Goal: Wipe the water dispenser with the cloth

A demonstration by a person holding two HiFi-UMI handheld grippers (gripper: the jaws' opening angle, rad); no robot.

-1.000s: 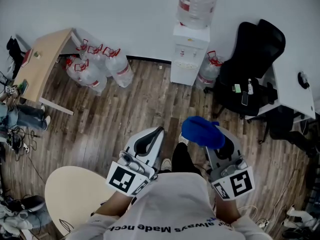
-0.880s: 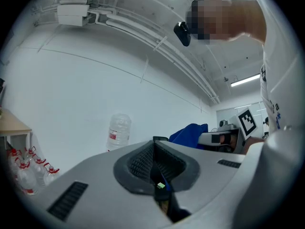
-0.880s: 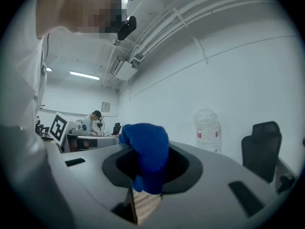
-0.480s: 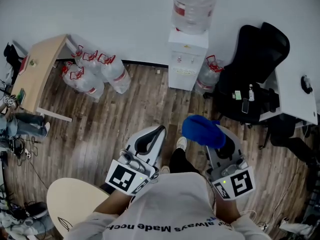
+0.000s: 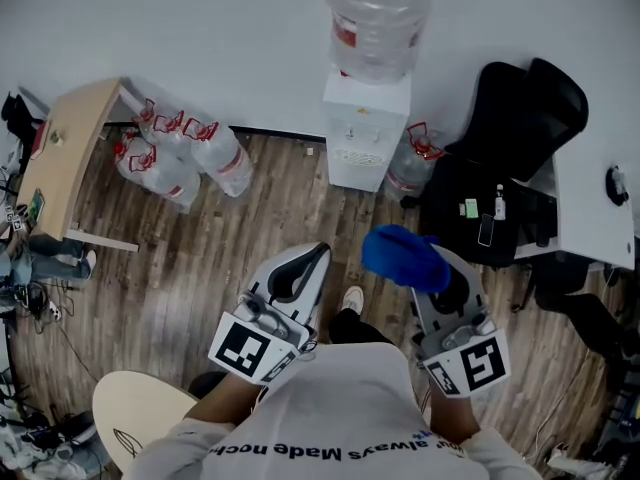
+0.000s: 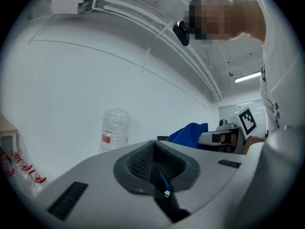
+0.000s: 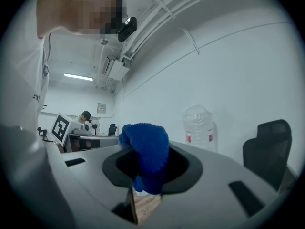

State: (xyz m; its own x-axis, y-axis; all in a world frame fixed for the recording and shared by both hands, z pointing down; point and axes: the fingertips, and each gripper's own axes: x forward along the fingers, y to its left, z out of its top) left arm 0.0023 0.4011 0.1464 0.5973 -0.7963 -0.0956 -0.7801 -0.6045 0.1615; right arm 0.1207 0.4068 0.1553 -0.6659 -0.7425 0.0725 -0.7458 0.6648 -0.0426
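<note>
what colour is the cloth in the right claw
Bright blue. The cloth shows best in the right gripper view.

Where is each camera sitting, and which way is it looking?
Head view: on the person's head, looking steeply down at the floor and water dispenser; shows shirt, arms, left gripper, right gripper.
Left gripper view: rides the left gripper, looks along its shut jaws at the wall; shirt at right.
Right gripper view: rides the right gripper, looks along jaws clamped on the blue cloth; shirt at left.
Shared: both gripper views show the dispenser's bottle.
</note>
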